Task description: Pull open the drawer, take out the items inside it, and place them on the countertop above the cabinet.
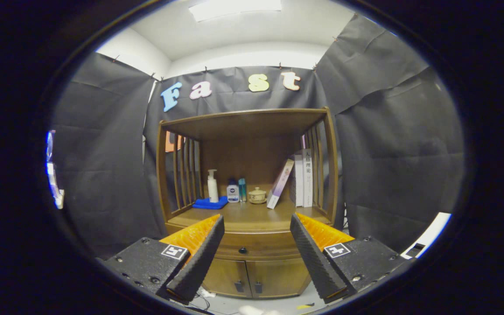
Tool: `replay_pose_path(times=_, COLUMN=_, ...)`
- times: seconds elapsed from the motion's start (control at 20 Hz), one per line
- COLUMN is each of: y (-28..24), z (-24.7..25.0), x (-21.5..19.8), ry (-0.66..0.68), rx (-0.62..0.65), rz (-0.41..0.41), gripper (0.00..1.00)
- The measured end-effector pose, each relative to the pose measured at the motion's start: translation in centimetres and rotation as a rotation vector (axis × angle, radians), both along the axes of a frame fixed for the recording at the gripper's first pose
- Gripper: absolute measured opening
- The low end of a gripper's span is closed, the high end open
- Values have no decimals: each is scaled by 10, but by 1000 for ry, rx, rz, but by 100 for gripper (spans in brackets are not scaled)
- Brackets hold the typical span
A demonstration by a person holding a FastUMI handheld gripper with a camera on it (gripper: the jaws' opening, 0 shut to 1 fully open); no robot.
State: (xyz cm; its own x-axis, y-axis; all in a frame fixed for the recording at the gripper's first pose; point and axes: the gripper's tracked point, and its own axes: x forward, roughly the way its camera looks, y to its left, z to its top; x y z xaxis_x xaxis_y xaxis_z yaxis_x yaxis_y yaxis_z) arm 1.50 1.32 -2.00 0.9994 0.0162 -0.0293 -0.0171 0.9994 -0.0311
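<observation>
A brown wooden cabinet (252, 245) stands some way ahead of me against the black cloth wall. Its drawer (252, 250) is pushed in flush, with a small dark knob (243, 250) seen between my fingers. The countertop (252, 217) lies just above the drawer, under a slatted shelf frame. My gripper (256, 227) is open, its orange and black fingers (199, 245) spread wide with nothing between them. It hangs well short of the cabinet, level with the drawer front. The drawer's contents are hidden.
On the countertop stand a white pump bottle (212, 186) on a blue cloth (209, 203), two small bottles (236, 191), a lidded cup (257, 195), and books (302, 177) at the right. Two lower doors (252, 276) sit beneath the drawer. The floor (252, 304) in front is pale.
</observation>
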Motion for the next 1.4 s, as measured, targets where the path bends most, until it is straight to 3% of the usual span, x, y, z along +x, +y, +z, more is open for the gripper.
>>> replay_pose_path(times=0.35, y=9, z=-53, x=34, ry=57, rx=-3, rz=22, gripper=99)
replay_pose_path(times=0.65, y=8, z=-118, x=69, ry=129, rx=6, rz=-7, gripper=99)
replay_pose_path(times=1.2, y=23, z=-189, x=134, ry=195, rx=-30, rz=-32, gripper=99)
replay_pose_path(times=1.4, y=30, z=-213, x=158, ry=234, rx=-28, rz=-41, gripper=92)
